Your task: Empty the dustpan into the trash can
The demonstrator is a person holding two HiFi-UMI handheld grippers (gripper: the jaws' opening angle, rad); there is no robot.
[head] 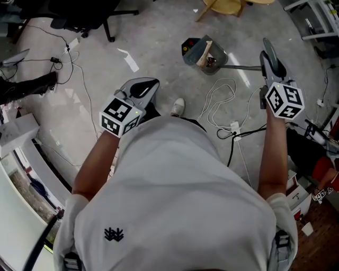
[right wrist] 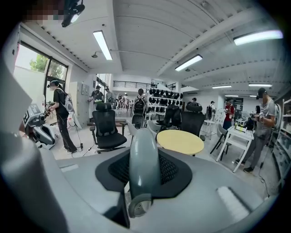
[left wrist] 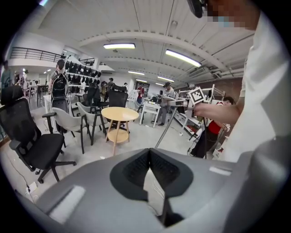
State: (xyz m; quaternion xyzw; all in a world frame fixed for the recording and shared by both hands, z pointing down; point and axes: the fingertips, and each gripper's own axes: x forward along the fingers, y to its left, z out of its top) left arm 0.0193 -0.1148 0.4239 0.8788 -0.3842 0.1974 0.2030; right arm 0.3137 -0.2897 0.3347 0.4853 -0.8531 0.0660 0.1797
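Observation:
The grey dustpan (head: pixel 204 52) rests on the concrete floor ahead of me with scraps of cardboard and litter in it. Its thin metal pole (head: pixel 241 67) runs right to a grey handle (head: pixel 271 55). My right gripper (head: pixel 271 61) is shut on that handle, which fills the space between the jaws as the handle (right wrist: pixel 143 159) in the right gripper view. My left gripper (head: pixel 142 89) hangs lower left over the floor, shut with nothing in it; its fingertips (left wrist: pixel 144 159) meet. The pole (left wrist: pixel 164 127) also shows in the left gripper view. No trash can is in view.
White cable loops (head: pixel 218 100) and a power strip (head: pixel 235 127) lie on the floor between the dustpan and me. My shoe (head: pixel 178 106) is near them. A round wooden table (head: pixel 228 6) and black office chairs (left wrist: pixel 34 141) stand beyond. White shelving (head: pixel 16 159) lines the left.

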